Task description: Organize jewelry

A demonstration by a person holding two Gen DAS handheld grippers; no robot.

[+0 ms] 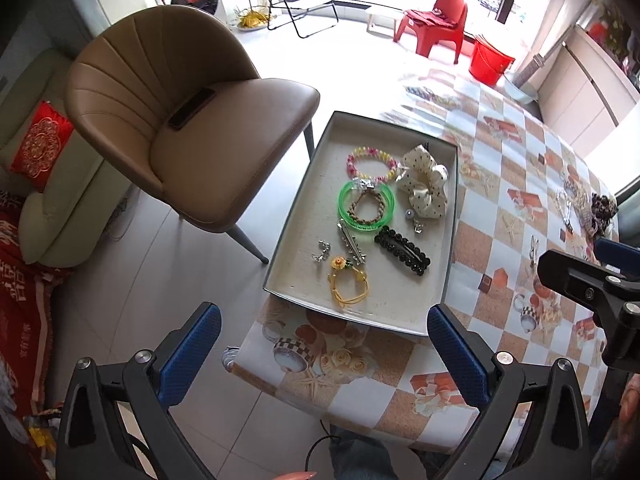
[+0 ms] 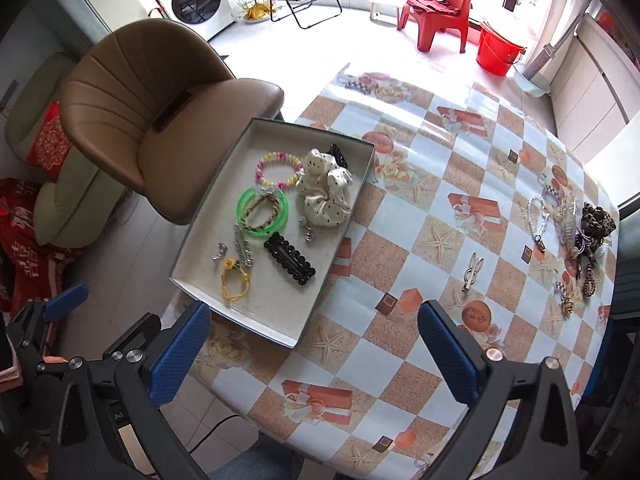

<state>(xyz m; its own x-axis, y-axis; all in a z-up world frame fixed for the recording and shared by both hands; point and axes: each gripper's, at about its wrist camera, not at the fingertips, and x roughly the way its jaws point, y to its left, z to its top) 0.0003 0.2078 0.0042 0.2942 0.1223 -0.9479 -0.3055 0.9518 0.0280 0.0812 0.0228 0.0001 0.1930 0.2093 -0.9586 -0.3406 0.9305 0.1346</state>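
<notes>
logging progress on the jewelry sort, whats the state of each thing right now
left gripper: jaws open, empty
right gripper: jaws open, empty
tray: lidless, partly filled
black hair clip: in tray, flat
silver clip: loose on tablecloth, unsorted
pile of accessories: on table, unsorted

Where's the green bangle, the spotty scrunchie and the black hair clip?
green bangle (image 1: 344, 204): left wrist view, on its left rim.
spotty scrunchie (image 1: 424, 184): left wrist view, on the middle of its cream fabric.
black hair clip (image 2: 289, 259): right wrist view, on its middle.
</notes>
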